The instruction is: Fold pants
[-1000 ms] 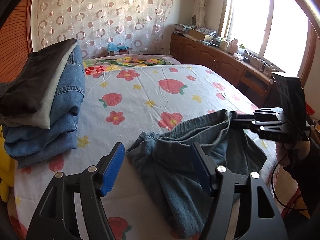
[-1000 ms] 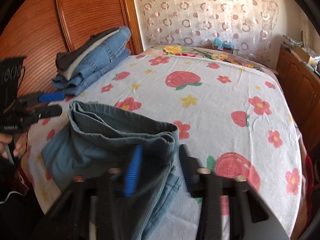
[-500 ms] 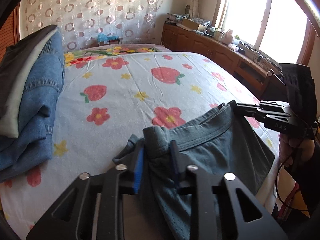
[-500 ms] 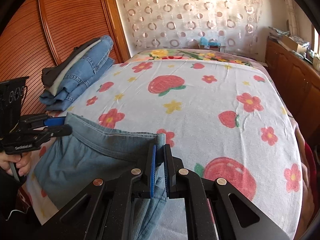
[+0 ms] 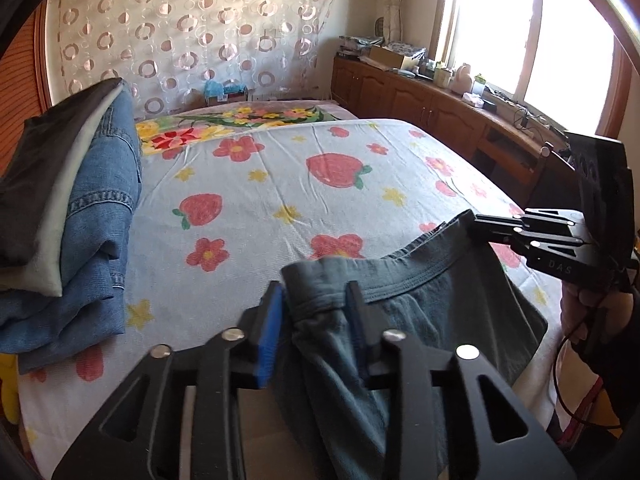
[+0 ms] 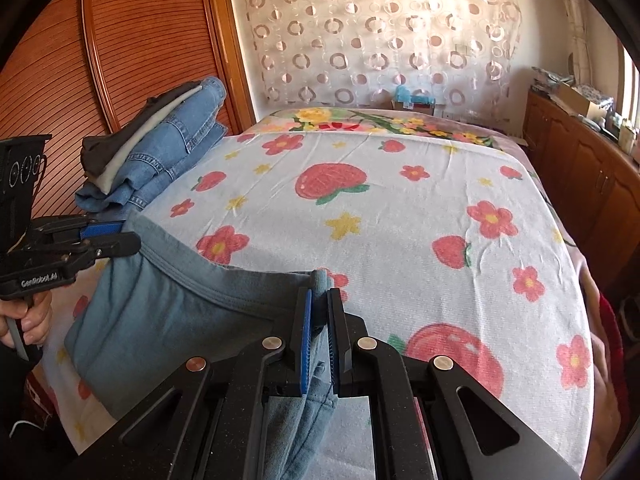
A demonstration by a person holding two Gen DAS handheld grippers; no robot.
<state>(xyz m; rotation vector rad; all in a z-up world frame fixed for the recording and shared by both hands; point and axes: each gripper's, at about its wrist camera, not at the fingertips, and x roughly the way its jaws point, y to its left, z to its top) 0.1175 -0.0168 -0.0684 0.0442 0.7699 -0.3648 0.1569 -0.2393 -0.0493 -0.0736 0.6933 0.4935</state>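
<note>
Grey-blue pants (image 5: 440, 312) hang by their waistband over the near edge of the bed (image 5: 280, 184), stretched between both grippers. My left gripper (image 5: 314, 292) has the bunched left waistband corner between its pads. Its jaws are opening, and the cloth still fills the gap and touches both pads. In the right wrist view the same pants (image 6: 180, 304) run taut from the left gripper (image 6: 128, 236) to my right gripper (image 6: 318, 296), which is shut tight on the right waistband corner. The right gripper (image 5: 476, 220) also shows at the right of the left wrist view.
A stack of folded jeans and dark clothes (image 5: 92, 220) lies on the bed's left side, in front of a wooden wardrobe (image 6: 120, 60). Wooden cabinets (image 5: 420, 100) with clutter run under the window on the right. A hand (image 6: 32, 316) holds each gripper's handle.
The left jaws closed onto the waistband corner, then spread wider with the cloth still between them. The right jaws shut on the other corner. The waistband is now stretched straight.
</note>
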